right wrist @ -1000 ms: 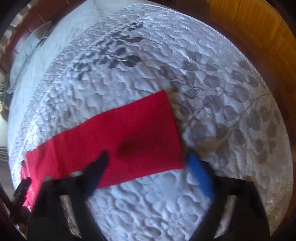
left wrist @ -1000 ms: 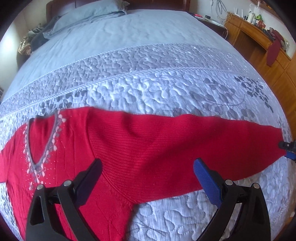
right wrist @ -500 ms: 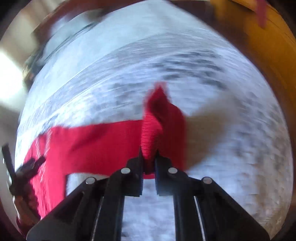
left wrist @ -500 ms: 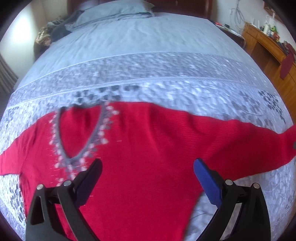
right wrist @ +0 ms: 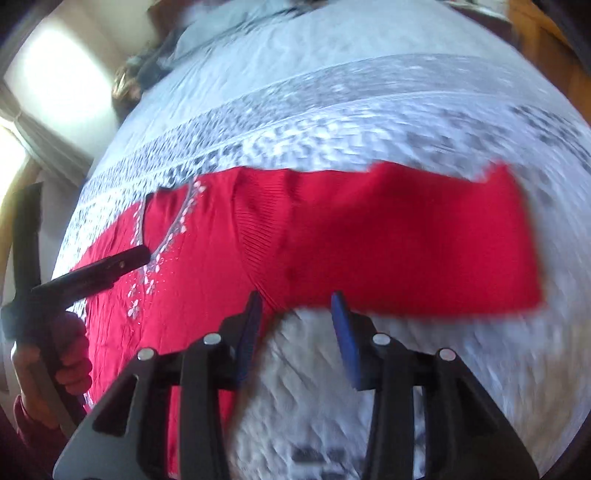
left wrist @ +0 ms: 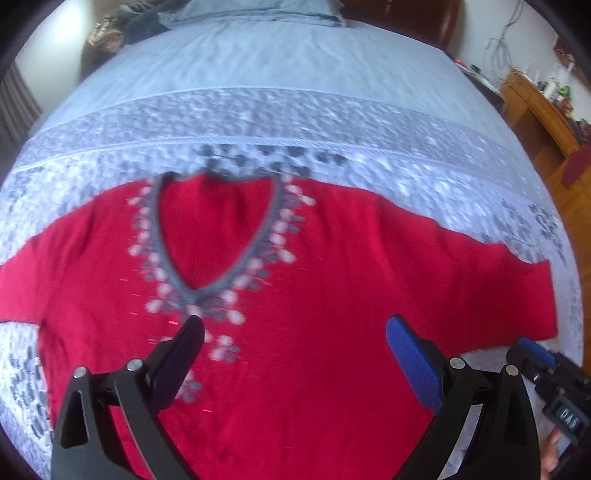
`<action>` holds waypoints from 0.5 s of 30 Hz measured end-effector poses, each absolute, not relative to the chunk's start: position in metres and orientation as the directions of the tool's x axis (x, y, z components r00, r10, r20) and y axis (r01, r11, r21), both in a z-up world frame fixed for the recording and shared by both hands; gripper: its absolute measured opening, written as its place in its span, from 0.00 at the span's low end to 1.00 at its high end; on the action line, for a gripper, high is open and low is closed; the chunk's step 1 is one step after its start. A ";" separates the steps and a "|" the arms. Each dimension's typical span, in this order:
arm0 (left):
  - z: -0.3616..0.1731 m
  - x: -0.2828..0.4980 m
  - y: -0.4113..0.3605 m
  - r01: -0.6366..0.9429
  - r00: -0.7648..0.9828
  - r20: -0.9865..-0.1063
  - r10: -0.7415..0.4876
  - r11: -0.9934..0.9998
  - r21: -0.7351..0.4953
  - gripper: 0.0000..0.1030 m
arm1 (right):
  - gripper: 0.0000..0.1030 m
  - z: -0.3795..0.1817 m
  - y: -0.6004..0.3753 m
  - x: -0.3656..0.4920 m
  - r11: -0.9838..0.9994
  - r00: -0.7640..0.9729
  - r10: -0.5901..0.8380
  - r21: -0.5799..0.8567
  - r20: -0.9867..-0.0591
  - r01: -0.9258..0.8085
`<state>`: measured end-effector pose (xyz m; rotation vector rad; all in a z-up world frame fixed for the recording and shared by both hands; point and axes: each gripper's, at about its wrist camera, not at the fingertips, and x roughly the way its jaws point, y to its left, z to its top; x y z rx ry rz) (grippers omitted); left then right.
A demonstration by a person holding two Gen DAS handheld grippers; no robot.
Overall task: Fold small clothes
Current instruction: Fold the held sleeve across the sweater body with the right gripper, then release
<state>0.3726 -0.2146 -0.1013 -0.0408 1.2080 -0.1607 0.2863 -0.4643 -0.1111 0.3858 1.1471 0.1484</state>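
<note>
A red knit sweater (left wrist: 314,295) with a grey V-neck and flower trim (left wrist: 218,251) lies face up on the bed, sleeves spread sideways. My left gripper (left wrist: 295,339) is open and empty, hovering over the chest below the neckline. The sweater also shows in the right wrist view (right wrist: 369,243), its right sleeve (right wrist: 443,251) folded back and shortened. My right gripper (right wrist: 295,310) is open and empty near the armpit, by the sleeve's lower edge. It shows at the lower right of the left wrist view (left wrist: 550,380). The left gripper shows at the left of the right wrist view (right wrist: 110,269).
The bed is covered by a light blue and grey quilted bedspread (left wrist: 295,122) with a leaf pattern. A pillow (left wrist: 258,11) and dark clothes (left wrist: 122,22) lie at the head. A wooden dresser (left wrist: 546,122) with small items stands on the right.
My right gripper pinched the sleeve cuff, carried it inward, then let go and opened; the sleeve now lies folded shorter. My left gripper moved left, from over the sleeve to over the chest.
</note>
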 end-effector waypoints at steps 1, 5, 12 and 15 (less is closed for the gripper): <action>-0.102 0.372 -0.223 0.119 0.330 -0.927 -0.179 0.982 -0.147 0.96 | 0.38 -0.112 -0.470 0.274 0.926 0.420 0.287 0.361 -0.861 0.106; -0.109 0.369 -0.281 0.224 0.234 -0.917 -0.323 0.936 -0.273 0.95 | 0.40 -0.121 -0.495 0.223 0.933 0.479 0.183 0.305 -0.858 0.191; -0.138 0.387 -0.344 0.270 0.103 -0.925 -0.365 0.905 -0.327 0.80 | 0.40 -0.131 -0.505 0.228 0.915 0.527 0.198 0.349 -0.827 0.204; -0.147 0.391 -0.348 0.254 0.069 -0.920 -0.386 0.899 -0.358 0.72 | 0.46 -0.130 -0.503 0.233 0.908 0.556 0.216 0.375 -0.802 0.188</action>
